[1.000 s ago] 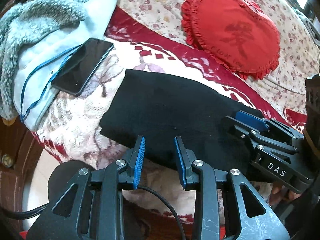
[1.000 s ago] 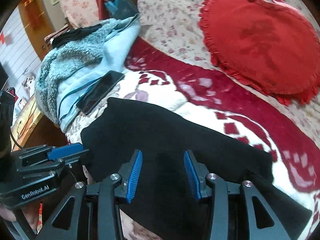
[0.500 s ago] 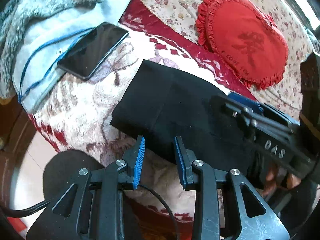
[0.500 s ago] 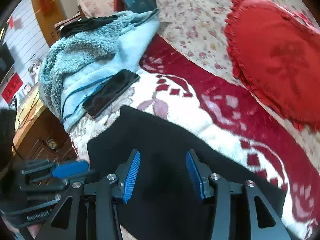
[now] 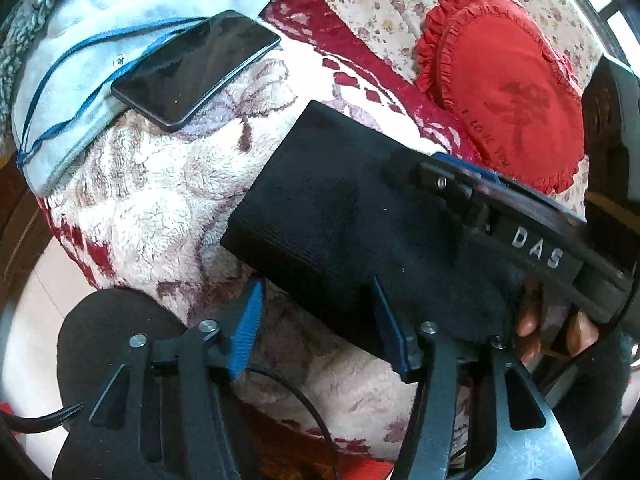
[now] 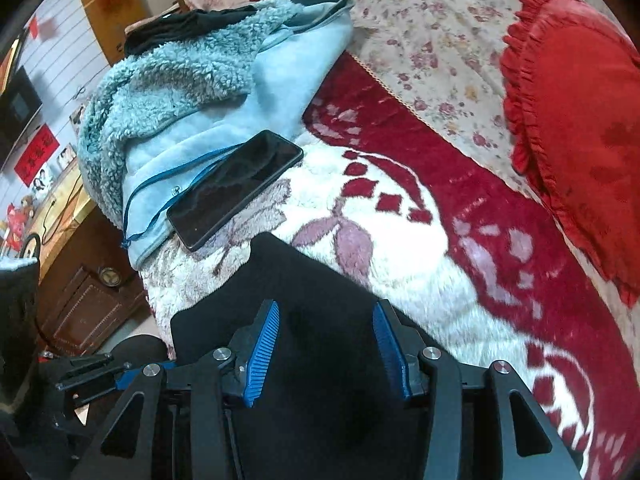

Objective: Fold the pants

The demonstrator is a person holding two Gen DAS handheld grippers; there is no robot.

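The black pants lie folded into a compact rectangle on the white and red plush blanket. My left gripper is open at the pants' near edge, its right finger against the fabric. My right gripper is open, hovering over the pants with black fabric between its fingers. The right gripper also shows in the left wrist view, lying across the pants' right part.
A black phone rests on a light blue fleece garment at the left. A red ruffled heart cushion lies at the back right on a floral sheet. The bed edge and wooden furniture are at the left.
My left gripper opened wider and closed in on the pants' near edge. My right gripper moved forward over the pants and opened a little more.
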